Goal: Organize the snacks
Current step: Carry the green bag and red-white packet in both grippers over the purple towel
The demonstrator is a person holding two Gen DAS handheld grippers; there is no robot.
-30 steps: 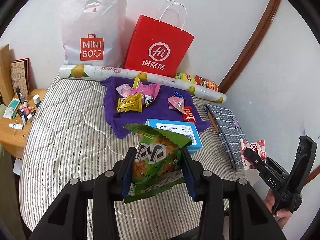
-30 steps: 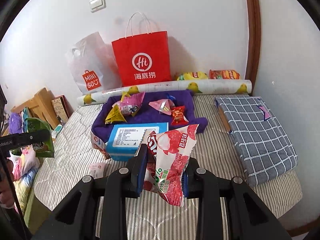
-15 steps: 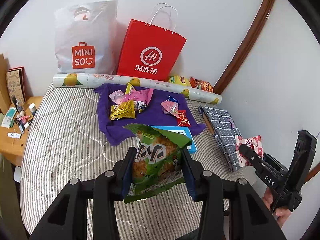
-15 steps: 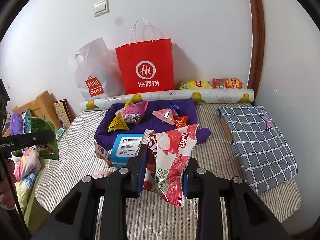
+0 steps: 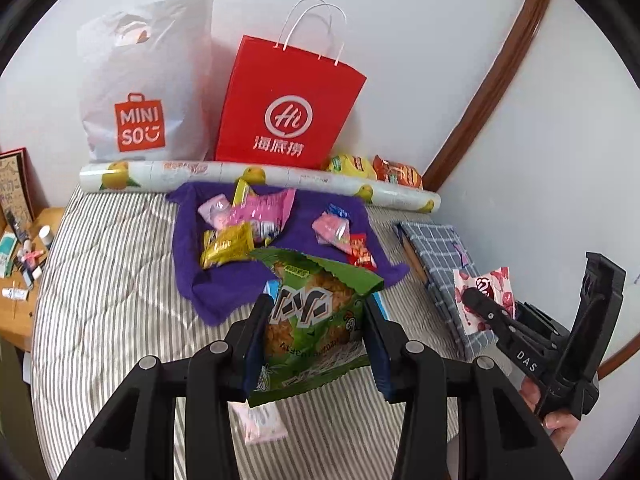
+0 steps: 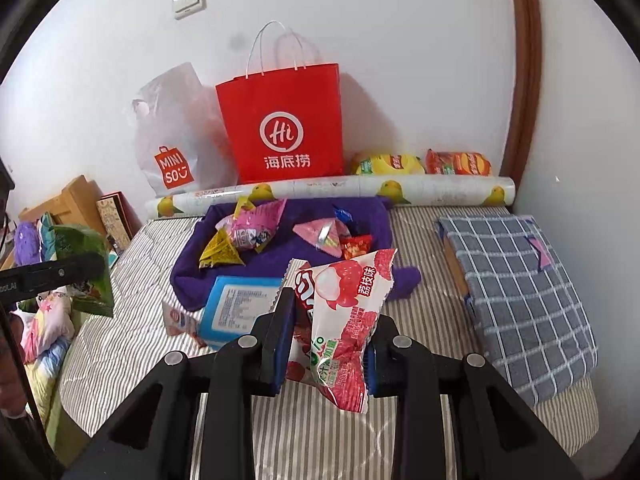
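Above the striped mattress (image 5: 104, 296), the left gripper (image 5: 316, 340) pinched a green packet (image 5: 316, 320), long axis toward 12 o'clock, while the right gripper (image 6: 328, 340) pinched a red lychee packet (image 6: 340, 320) tilted toward 1 o'clock.

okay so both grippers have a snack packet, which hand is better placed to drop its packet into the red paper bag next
Probably the left. The left gripper, shut on the green snack packet, lines up almost straight below the red paper bag. The right gripper, holding the lychee packet, sits further toward the checked cloth.
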